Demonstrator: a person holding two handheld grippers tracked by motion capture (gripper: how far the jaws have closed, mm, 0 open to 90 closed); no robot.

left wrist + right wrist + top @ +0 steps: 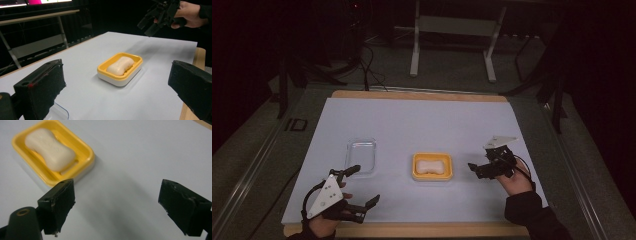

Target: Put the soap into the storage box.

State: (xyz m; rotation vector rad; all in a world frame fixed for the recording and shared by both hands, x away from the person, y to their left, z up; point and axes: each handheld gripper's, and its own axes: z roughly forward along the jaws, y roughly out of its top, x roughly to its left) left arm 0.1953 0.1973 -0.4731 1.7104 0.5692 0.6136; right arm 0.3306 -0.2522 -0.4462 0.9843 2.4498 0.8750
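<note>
A yellow soap dish (432,175) sits in the middle of the white sheet, holding a white bar of soap (432,165). My left gripper (362,186) is near the front left, open wide, its jaws pointing toward the dish (119,75) and the soap (120,65). My right gripper (475,171) hovers just right of the dish, open, with nothing between its jaws. In the right gripper view the dish (82,162) and soap (50,148) lie at the upper left, beyond the left finger (58,202). The left gripper view also catches the right gripper (160,15) far off.
A clear plastic tray (361,155) lies left of the dish, close to my left gripper's upper jaw; its corner (60,113) is low in the left gripper view. The white sheet (422,120) covers a wooden table (412,95). Table legs and cables stand behind.
</note>
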